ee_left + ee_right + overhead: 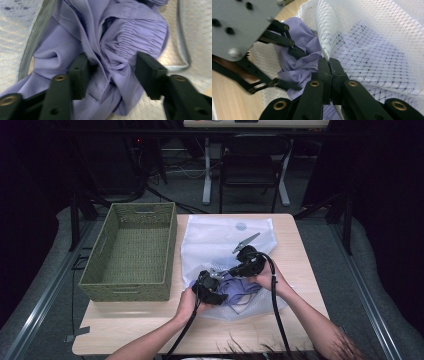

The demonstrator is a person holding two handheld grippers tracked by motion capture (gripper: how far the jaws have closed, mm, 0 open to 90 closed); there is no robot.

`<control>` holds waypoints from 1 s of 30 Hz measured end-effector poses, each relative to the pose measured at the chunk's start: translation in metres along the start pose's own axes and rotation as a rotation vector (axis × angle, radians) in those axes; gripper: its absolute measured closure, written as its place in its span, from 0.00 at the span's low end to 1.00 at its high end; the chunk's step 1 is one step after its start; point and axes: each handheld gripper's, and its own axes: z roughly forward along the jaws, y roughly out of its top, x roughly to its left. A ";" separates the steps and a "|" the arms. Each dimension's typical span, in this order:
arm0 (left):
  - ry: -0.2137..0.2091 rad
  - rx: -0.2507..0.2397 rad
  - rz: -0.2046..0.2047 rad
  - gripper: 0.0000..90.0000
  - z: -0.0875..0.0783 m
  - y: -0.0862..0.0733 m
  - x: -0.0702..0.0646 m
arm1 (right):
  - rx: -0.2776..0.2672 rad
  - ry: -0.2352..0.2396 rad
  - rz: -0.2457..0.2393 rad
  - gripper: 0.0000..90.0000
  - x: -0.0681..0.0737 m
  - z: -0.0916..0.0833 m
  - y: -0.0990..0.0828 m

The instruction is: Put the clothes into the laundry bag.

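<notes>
The person's forearms come in from the near table edge in the high view, a black cable trailing back from each gripper. The left gripper sits just ahead of the left hand, over a bunched lilac garment. In the left gripper view its jaws stand apart on either side of a gathered fold of that garment; the left pad touches the cloth, the right pad is at the fold's edge, and whether they press on it I cannot tell. The garment lies in the mouth of a white mesh bag, partly inside and partly out, on the near half of the wooden table.

The right gripper, just beyond and touching distance from the left, is clenched on the bag's edge: in the right gripper view its jaws meet with the mesh pinched between them and lifted, the garment showing beneath and through it.

Left of the bag, a green woven basket stands against it. Beyond the table, a dark chair.
</notes>
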 end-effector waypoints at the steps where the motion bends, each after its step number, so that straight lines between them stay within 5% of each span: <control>1: 0.007 0.000 -0.003 0.71 0.002 -0.001 0.001 | -0.001 0.000 0.004 1.00 0.000 0.001 0.000; 3: 0.014 -0.007 0.001 0.87 0.005 -0.001 0.003 | 0.009 0.005 -0.008 1.00 0.000 0.000 0.001; 5: 0.008 -0.009 0.001 0.92 0.005 -0.001 0.004 | 0.002 0.002 -0.004 1.00 0.001 0.000 0.001; 17: 0.036 -0.178 -0.078 0.93 -0.012 0.022 0.011 | -0.066 0.009 0.000 1.00 0.004 -0.018 0.008; 24: 0.022 -0.081 -0.077 0.87 0.008 0.018 0.018 | -0.025 0.003 0.009 1.00 0.001 -0.009 0.003; 30: -0.001 -0.037 -0.059 0.64 0.001 0.014 0.019 | -0.005 0.003 0.004 1.00 0.000 -0.004 -0.001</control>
